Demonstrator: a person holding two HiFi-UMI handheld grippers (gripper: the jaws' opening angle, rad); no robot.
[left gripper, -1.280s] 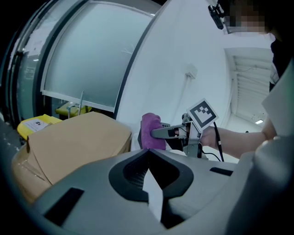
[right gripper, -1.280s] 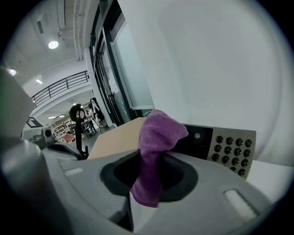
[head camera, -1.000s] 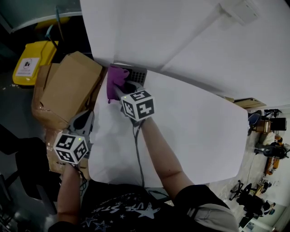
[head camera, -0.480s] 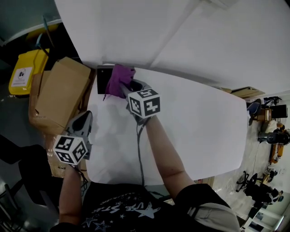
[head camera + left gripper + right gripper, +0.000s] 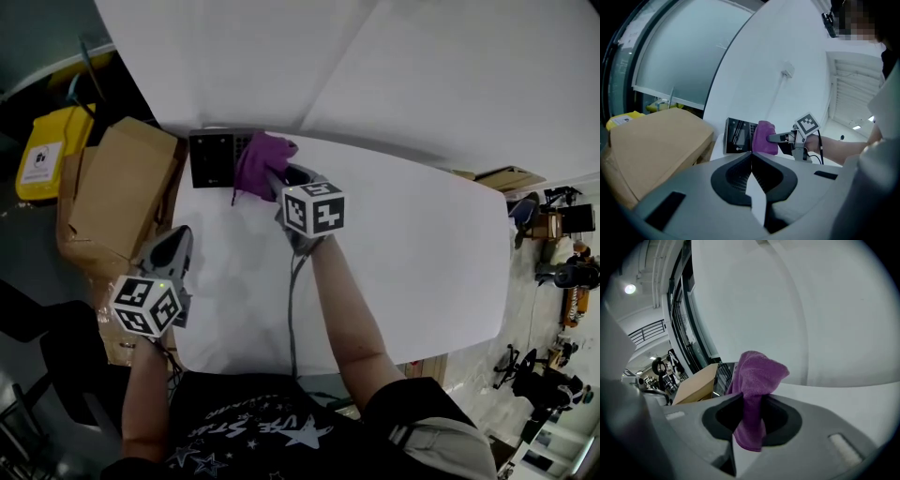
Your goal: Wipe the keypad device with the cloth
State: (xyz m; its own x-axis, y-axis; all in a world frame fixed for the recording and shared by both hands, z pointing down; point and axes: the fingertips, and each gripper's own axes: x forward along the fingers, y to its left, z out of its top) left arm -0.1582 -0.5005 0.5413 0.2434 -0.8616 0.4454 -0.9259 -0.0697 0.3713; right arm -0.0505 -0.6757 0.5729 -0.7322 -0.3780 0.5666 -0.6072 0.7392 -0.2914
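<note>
- The black keypad device (image 5: 212, 157) sits at the far left corner of the white table (image 5: 412, 272).
- The purple cloth (image 5: 262, 163) is bunched against the device's right side, covering that part of its face.
- The right gripper (image 5: 278, 180) has its jaws clamped on the cloth, and a fold hangs down between them.
- The left gripper (image 5: 175, 241) hovers over the table's left edge, well apart from the device, with its jaws pressed together on nothing.
- A cardboard box (image 5: 117, 192) stands just beside the table's left edge.
- A yellow bin (image 5: 42, 150) stands beyond the box.

Purple cloth (image 5: 261, 161), black keypad device (image 5: 211, 157), white table (image 5: 422, 253) — tan box (image 5: 117, 197), yellow bin (image 5: 42, 155)
</note>
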